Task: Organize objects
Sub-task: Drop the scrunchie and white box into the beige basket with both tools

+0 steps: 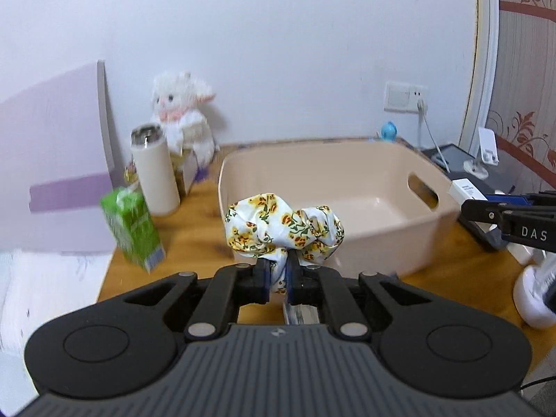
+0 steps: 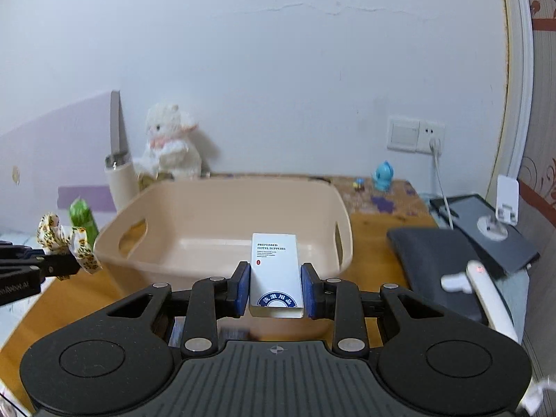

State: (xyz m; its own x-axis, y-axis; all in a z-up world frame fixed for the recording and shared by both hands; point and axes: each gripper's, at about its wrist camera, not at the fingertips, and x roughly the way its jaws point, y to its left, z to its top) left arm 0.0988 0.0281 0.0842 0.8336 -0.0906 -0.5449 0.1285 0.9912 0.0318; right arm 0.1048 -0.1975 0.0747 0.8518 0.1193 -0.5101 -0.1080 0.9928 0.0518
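My left gripper [image 1: 279, 278] is shut on a white scrunchie with yellow flowers [image 1: 281, 227], held above the wooden desk just in front of a beige plastic basket [image 1: 392, 229]. The scrunchie also shows at the far left of the right wrist view [image 2: 64, 239]. My right gripper [image 2: 276, 286] is shut on a small white hotel-supplies box [image 2: 276, 271], held in front of the basket's near wall [image 2: 194, 264]. The basket looks empty inside. The white box also shows at the right edge of the left wrist view [image 1: 467, 191].
A green carton [image 1: 133, 227], a cream tumbler [image 1: 156, 170] and a white plush lamb [image 1: 182, 113] stand left of the basket. A blue toy [image 2: 382, 175], a dark tablet [image 2: 500, 232], a grey pad [image 2: 438, 257] and a white device [image 2: 486, 288] lie to the right.
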